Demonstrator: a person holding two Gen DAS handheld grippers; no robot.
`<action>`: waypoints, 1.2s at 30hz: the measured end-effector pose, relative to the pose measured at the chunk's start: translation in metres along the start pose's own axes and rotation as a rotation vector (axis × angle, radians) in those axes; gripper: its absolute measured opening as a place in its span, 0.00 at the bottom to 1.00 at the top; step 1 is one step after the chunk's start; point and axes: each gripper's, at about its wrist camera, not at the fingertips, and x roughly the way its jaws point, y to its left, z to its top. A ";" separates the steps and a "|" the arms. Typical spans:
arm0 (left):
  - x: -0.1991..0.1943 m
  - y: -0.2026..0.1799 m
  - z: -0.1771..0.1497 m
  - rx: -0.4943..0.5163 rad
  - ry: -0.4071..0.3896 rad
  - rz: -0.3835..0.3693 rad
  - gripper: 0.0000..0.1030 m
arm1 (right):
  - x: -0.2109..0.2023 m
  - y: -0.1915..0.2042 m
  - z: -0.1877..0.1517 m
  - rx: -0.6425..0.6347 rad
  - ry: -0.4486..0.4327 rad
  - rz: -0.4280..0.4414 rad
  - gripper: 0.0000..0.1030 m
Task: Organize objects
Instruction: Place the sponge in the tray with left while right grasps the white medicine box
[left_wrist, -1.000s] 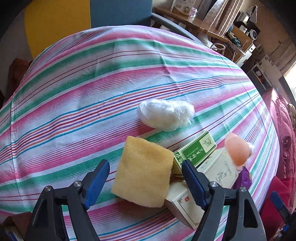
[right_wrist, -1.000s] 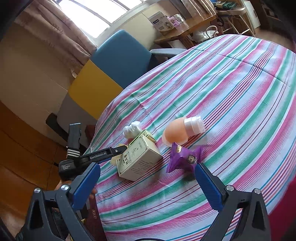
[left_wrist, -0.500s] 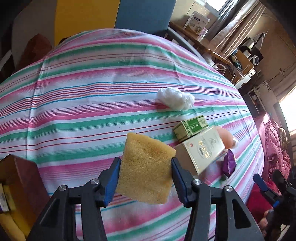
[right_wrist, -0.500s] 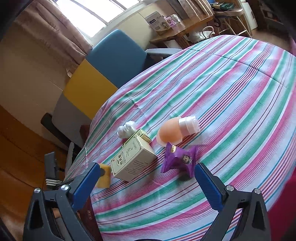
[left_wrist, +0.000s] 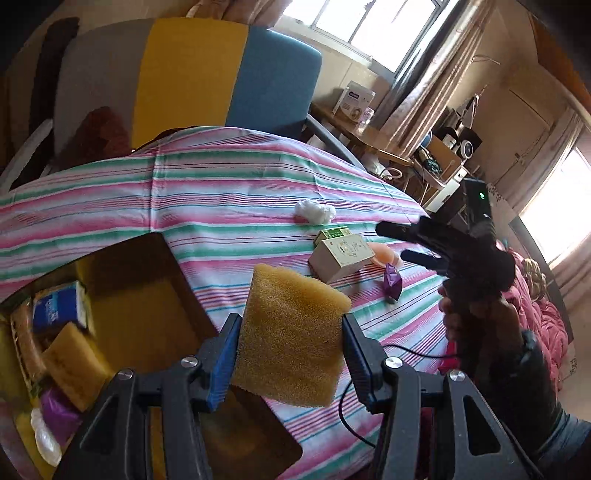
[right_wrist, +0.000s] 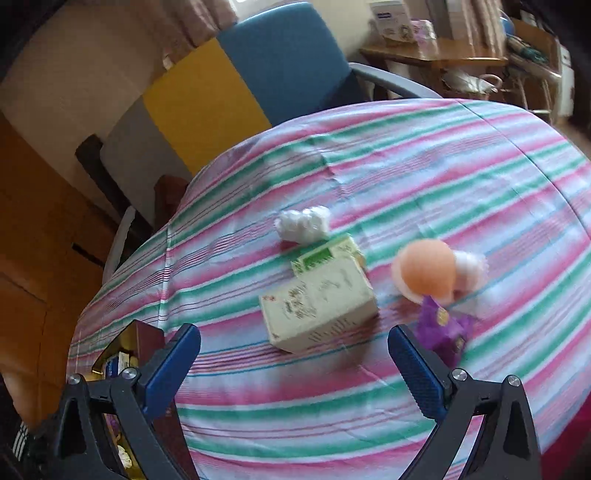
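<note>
Left wrist view: we are clamping the yellow sponge (left_wrist: 291, 336) in our left gripper (left_wrist: 290, 354), lifted off the table toward the open box (left_wrist: 147, 295) for storing; our right gripper (right_wrist: 293, 360) is gaping wide, holding nothing, near the cream carton (right_wrist: 317, 302).

My right view is motion-blurred; print on the cream box (right_wrist: 319, 304) is unreadable. The brown box (left_wrist: 122, 295) runs off my left view's edge. The green carton (right_wrist: 325, 254) is half hidden behind the cream box.

I get daylight glare from the windows (left_wrist: 354, 26) at upper right; my right wrist view is motion-blurred, both frames curve and darken at the corners.
</note>
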 end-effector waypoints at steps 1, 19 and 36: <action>-0.009 0.008 -0.007 -0.019 -0.010 0.005 0.53 | 0.009 0.012 0.007 -0.022 0.014 0.017 0.99; -0.072 0.102 -0.083 -0.291 -0.085 0.060 0.53 | 0.098 0.046 -0.004 -0.242 0.356 -0.094 0.97; -0.092 0.110 -0.107 -0.325 -0.134 0.075 0.53 | 0.005 -0.036 -0.024 -0.068 0.136 -0.246 0.80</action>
